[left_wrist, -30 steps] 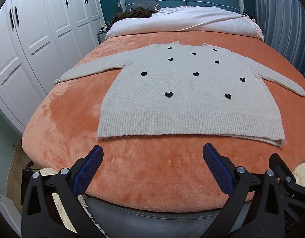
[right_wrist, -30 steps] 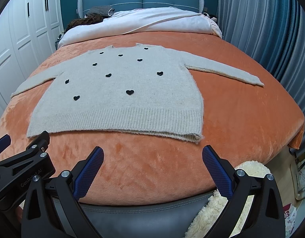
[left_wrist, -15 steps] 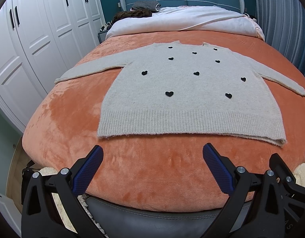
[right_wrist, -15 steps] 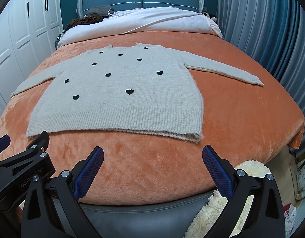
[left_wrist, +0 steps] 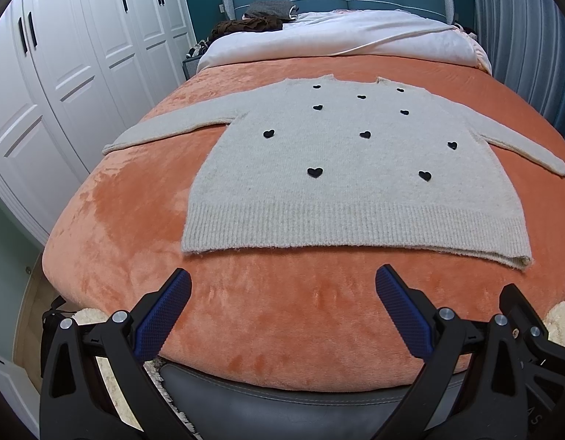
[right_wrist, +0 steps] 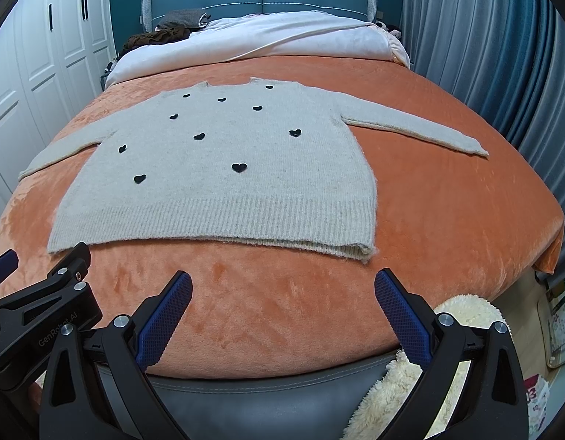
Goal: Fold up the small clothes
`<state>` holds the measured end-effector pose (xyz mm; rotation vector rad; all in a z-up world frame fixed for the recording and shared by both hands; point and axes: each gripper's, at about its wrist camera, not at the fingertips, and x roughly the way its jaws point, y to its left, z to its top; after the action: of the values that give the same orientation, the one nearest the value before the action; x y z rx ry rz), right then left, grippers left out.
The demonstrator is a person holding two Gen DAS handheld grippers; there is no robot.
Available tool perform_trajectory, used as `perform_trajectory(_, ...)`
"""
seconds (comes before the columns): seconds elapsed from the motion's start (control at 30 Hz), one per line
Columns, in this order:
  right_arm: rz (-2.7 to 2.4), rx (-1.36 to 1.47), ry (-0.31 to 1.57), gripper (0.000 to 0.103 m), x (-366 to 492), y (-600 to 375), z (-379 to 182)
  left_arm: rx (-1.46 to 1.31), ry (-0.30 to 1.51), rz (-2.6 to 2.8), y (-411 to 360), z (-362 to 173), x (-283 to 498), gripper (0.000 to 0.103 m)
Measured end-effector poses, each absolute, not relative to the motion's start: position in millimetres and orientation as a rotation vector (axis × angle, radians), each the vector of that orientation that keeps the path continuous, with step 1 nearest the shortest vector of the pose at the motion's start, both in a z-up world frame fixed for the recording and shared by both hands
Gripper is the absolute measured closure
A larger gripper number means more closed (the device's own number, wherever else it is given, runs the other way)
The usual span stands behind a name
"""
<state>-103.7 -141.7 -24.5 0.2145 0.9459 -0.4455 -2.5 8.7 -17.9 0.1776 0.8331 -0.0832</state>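
A beige knit sweater (left_wrist: 356, 168) with small black hearts lies flat and face up on the orange blanket, both sleeves spread out to the sides. It also shows in the right wrist view (right_wrist: 223, 176). My left gripper (left_wrist: 282, 286) is open and empty, hovering at the foot of the bed just short of the sweater's hem. My right gripper (right_wrist: 282, 286) is open and empty, likewise short of the hem, nearer its right corner. The left gripper's body shows at the left edge of the right wrist view.
The orange blanket (left_wrist: 143, 220) covers the bed. A white duvet (left_wrist: 356, 36) and dark clothes (left_wrist: 253, 22) lie at the headboard. White wardrobes (left_wrist: 62, 73) stand on the left, blue curtains (right_wrist: 502, 55) on the right. A cream fluffy rug (right_wrist: 400, 385) lies on the floor.
Both grippers have crept slightly forward toward the sweater's hem. The sweater has not moved and both grippers stay open.
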Motion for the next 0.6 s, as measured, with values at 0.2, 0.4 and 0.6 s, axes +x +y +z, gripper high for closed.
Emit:
perform_trajectory(0.2, -0.444, 0.216, 0.946, 0.005, -103.3, -141.9, -24.8, 0.177, 0.835, -0.084, 8.8, -18.1, -2.4, 0.005)
perform_trajectory(0.4, -0.379, 0.255, 0.975, 0.005, -98.9, -150.0, -34.8, 0.138, 0.893, -0.123, 13.5, -25.8, 4.3, 0.005)
perform_trajectory(0.6, -0.484, 0.440, 0.946, 0.005, -90.9, -243.9, -47.2, -0.027, 0.939, -0.126, 42.4, -31.8, 24.3, 0.005)
